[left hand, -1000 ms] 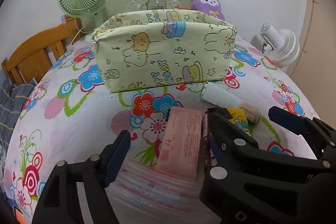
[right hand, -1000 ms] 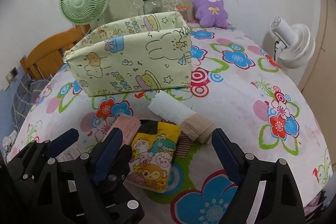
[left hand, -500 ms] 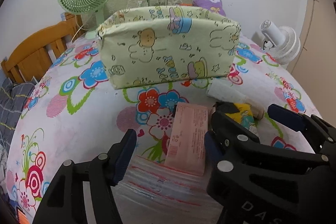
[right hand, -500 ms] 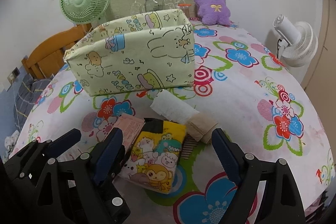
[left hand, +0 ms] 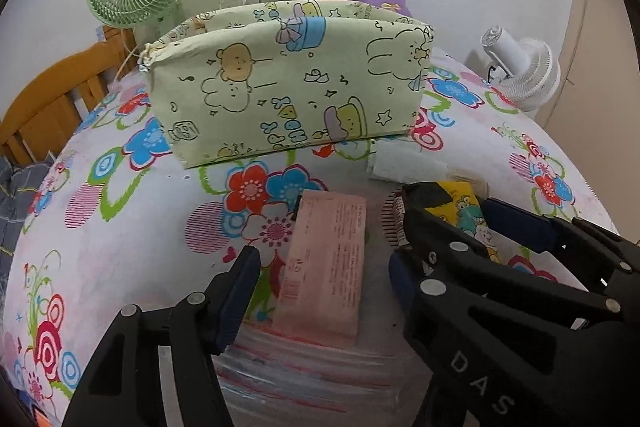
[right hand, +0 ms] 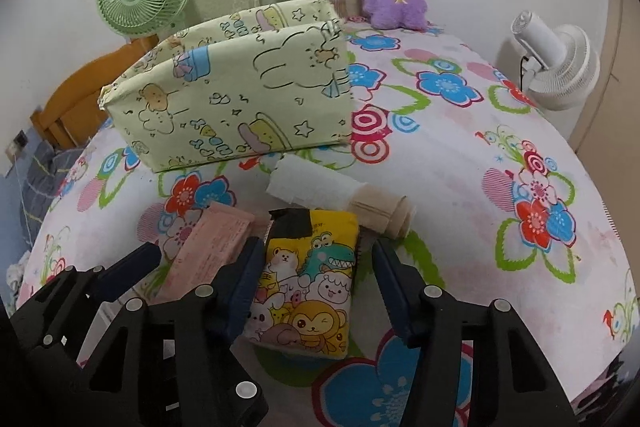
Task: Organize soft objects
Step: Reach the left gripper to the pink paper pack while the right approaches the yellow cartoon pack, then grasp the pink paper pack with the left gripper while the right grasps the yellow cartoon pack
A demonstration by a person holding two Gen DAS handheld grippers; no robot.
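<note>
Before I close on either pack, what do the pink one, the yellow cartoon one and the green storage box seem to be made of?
Pink pack: thin matte plastic film, apparently, flat with printed text. Yellow cartoon pack: glossier printed film, slightly puffed; its contents cannot be seen. Green storage box: looks like printed fabric, with soft, slightly bowed walls and a stitched rim.

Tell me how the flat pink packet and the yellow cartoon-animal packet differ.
The flat pink packet is plain pale pink with small print; the yellow cartoon-animal packet is bright yellow with printed animals and a black strip at its far end. The pink packet looks longer and narrower, the yellow one broader. The pink one lies between the open left gripper's fingers, the yellow one between the open right gripper's. Both lie flat on the floral tablecloth.
</note>
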